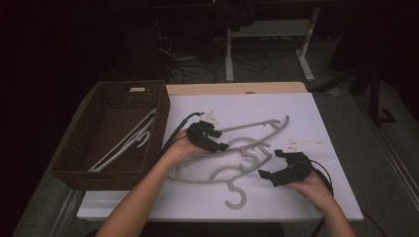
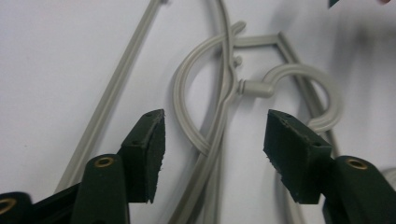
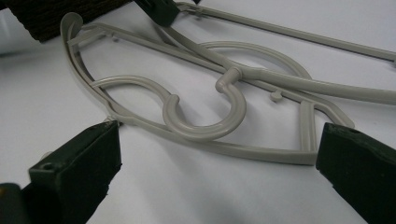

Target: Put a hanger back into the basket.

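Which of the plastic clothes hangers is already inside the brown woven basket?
The white plastic hanger, leaning against the wall of the brown wicker basket. The grey plastic hangers lie tangled on the white table instead.

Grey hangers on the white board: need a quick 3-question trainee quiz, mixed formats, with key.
1. True or false: the wicker basket already holds a white hanger.
2. Multiple choice: the grey hangers on the white board lie
A) in a neat row, apart
B) tangled across each other
C) stacked inside the basket
3. In the left gripper view, what stands between the pads of the left gripper, and do the pads press on it?

Key
1. True.
2. B.
3. The curved arm of a grey hanger, beside a hook; the pads stand clear of it on both sides, jaws open.
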### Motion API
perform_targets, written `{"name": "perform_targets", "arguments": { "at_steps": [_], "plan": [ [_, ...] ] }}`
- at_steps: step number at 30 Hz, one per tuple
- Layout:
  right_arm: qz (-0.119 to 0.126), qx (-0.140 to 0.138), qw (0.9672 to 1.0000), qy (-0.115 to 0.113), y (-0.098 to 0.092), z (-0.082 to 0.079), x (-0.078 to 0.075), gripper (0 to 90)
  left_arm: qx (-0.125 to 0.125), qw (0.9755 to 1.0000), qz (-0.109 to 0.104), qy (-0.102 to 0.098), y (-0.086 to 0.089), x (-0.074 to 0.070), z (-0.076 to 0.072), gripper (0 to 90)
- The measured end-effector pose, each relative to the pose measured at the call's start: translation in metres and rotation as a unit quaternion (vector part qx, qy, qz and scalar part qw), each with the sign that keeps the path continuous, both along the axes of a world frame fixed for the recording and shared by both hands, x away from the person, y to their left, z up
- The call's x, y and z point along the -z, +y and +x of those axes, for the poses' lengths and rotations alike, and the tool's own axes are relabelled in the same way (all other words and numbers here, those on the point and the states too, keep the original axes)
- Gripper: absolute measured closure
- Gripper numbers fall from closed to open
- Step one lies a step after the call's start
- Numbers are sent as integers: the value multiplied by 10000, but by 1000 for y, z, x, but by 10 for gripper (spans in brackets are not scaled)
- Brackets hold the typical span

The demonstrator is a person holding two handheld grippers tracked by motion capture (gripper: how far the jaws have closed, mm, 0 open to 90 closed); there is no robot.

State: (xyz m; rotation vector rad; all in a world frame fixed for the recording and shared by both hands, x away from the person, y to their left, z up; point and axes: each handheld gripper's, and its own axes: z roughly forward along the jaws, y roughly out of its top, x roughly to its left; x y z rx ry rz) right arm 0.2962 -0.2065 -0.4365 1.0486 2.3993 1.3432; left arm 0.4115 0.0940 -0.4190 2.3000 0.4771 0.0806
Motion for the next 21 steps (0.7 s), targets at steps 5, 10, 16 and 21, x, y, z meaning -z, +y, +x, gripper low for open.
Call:
{"name": "perform_targets", "arguments": {
  "at_steps": [5, 10, 16, 21],
  "plan": [
    [-3, -1, 10000, 1, 0, 0, 0, 0, 39, 9999, 107, 67, -3, 11, 5, 476],
    [9, 20, 10000, 10, -1, 0, 0, 0, 31, 9995, 304, 97, -5, 21, 10, 566],
    [7, 14, 10000, 9, -1, 0, 0, 0, 69, 9986, 527, 69, -3, 28, 14, 613],
    [14, 16, 10000, 3, -1, 0, 0, 0, 176, 9981, 592, -31, -2, 32, 17, 654]
  ]
}}
